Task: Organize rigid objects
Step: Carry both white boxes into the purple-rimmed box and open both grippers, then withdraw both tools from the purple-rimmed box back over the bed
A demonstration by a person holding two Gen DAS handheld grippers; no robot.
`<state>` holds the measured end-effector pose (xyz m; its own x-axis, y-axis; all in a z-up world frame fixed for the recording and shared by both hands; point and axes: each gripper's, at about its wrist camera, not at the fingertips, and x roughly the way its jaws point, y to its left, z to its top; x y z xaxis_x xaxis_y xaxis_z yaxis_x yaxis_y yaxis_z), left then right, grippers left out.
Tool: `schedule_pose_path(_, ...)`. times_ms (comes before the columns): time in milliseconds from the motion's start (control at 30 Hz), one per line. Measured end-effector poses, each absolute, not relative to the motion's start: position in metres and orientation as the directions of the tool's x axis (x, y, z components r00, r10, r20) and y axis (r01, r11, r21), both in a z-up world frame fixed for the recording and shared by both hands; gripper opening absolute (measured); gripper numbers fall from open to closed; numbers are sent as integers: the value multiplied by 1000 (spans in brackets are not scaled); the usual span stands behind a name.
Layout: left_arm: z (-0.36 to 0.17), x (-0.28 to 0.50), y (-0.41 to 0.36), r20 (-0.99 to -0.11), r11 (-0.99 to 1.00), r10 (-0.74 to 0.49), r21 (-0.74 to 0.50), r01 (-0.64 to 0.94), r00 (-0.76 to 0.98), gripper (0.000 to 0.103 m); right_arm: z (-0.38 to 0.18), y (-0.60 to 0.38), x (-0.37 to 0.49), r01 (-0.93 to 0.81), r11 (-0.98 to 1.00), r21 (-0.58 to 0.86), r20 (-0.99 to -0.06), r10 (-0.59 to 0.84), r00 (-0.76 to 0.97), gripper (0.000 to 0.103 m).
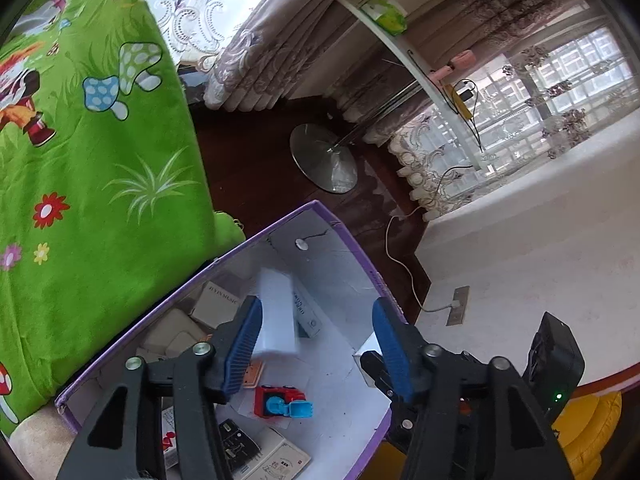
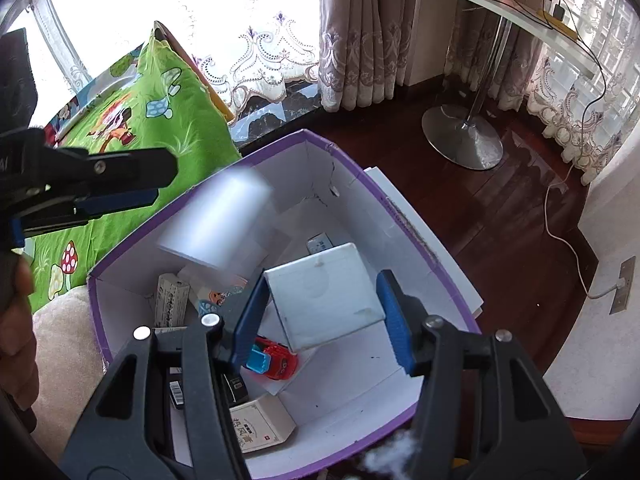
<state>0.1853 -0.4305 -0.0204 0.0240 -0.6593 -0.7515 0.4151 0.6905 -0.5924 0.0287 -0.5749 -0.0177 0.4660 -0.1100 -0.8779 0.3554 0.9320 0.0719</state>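
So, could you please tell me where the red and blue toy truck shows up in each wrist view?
Left wrist: the toy truck lies low in the centre, on the floor of the purple box, between the fingers.
Right wrist: the toy truck lies just below centre, partly under a white box.
Shared landmark: the round metal table base.
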Motion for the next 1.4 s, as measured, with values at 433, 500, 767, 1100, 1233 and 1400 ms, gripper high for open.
schedule_pose_path(433, 5, 182, -362, -706, 679, -701, -618, 397, 99, 59, -17, -571, 42, 348, 932, 103, -878, -80, 473, 60)
schedule_pose_path(500, 9, 179, -345, -695, 673, -710, -625, 396, 109, 59, -16, -569, 45, 353, 930, 97, -879, -86, 469, 63)
schedule_pose_path(767, 21, 171, -268, -671, 691, -715, -634, 346, 198, 59, -10, -562, 48, 348, 934, 84, -883, -91, 460, 70)
schedule_pose_path(1100, 25, 167, -182, -691, 779, -626, -565, 271, 360, 59, 10, -505, 66, 228, 971, 69, -875, -50, 481, 71)
schedule_pose_path(1233, 24, 165, -155, -717, 827, -560, -512, 231, 415, 59, 18, -473, 76, 161, 985, 58, -870, -29, 492, 71)
schedule_pose_path(1400, 22, 160, -130, -750, 887, -458, -422, 189, 477, 59, 24, -433, 90, 77, 996, 52, -867, 7, 498, 71)
